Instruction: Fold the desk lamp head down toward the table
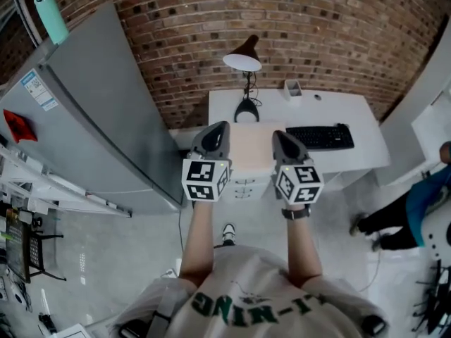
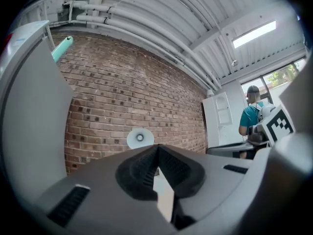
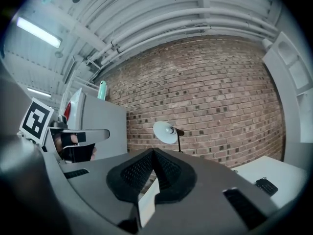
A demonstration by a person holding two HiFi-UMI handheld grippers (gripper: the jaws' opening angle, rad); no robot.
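Observation:
The black desk lamp (image 1: 244,58) stands at the back of the white desk (image 1: 352,115) by the brick wall, its head raised on the upright arm above the round base (image 1: 246,111). Both grippers are held level side by side in front of the desk, short of the lamp. The left gripper (image 1: 217,128) is shut and holds nothing, and so is the right gripper (image 1: 279,136). In the left gripper view the lamp head (image 2: 140,138) faces me just above the shut left gripper (image 2: 157,149). In the right gripper view the lamp (image 3: 166,131) stands beyond the right gripper (image 3: 152,153).
A black keyboard (image 1: 320,136) lies on the desk's right half, a small holder (image 1: 293,88) at its back. A tall grey fridge (image 1: 106,111) stands to the left, with a drawer unit (image 1: 243,186) under the desk. A person (image 1: 412,213) stands at right.

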